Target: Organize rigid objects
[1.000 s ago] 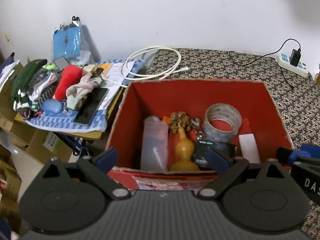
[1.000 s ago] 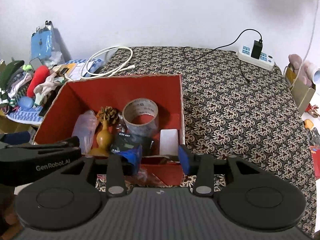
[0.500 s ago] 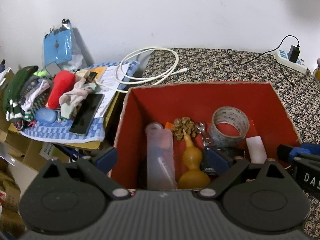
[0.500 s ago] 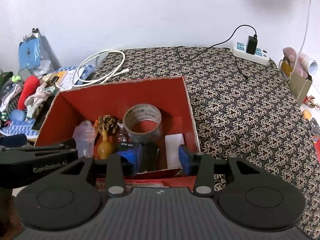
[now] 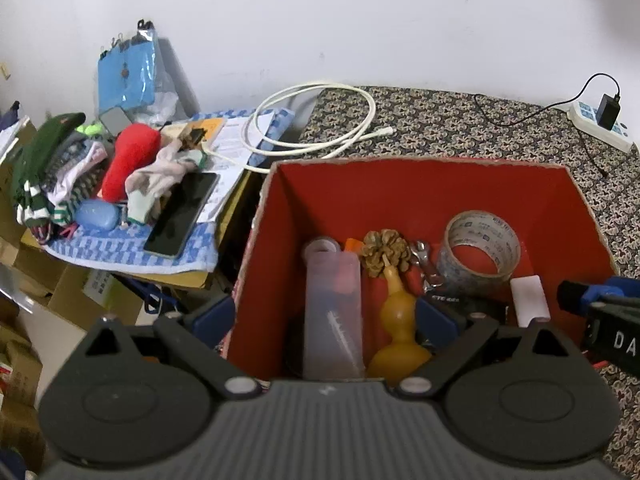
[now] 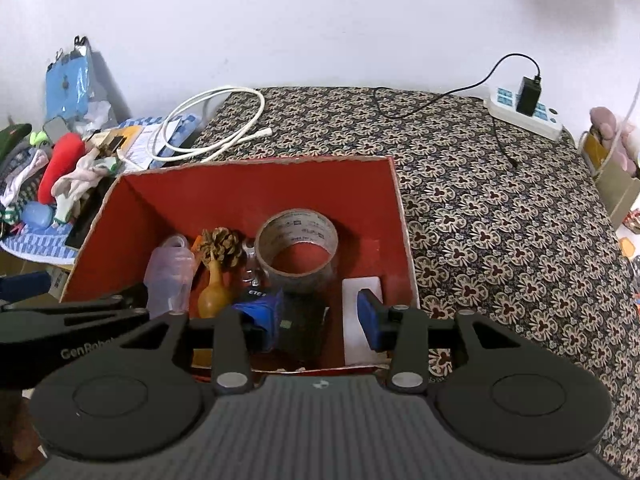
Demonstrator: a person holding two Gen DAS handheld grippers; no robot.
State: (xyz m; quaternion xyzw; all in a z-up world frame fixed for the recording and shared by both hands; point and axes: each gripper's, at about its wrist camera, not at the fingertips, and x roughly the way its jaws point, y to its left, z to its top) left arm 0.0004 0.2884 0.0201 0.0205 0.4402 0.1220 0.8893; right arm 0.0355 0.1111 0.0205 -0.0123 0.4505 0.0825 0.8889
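Observation:
A red cardboard box [image 5: 420, 188] [image 6: 248, 196] holds a tape roll [image 5: 478, 248] [image 6: 298, 250], a yellow gourd [image 5: 396, 328] [image 6: 214, 290], a pine cone [image 5: 386, 250] [image 6: 222, 246], a clear plastic bottle [image 5: 332, 308] [image 6: 170, 270], a white block [image 5: 528, 306] [image 6: 360, 320] and a black device [image 6: 300, 332]. My left gripper [image 5: 324, 316] is open and empty, straddling the box's left wall. My right gripper [image 6: 322, 316] is open and empty above the black device, inside the box's near right corner.
A pile to the left holds a black phone [image 5: 182, 214], a red plush [image 5: 130, 160], socks and a blue case [image 5: 96, 216]. A white cable coil [image 5: 312, 120] lies behind the box. A power strip [image 6: 524, 110] sits at the back right of the patterned cloth [image 6: 500, 220].
Both grippers have moved forward and down over the box; the near wall has dropped out of view. The right gripper's jaws have opened wider.

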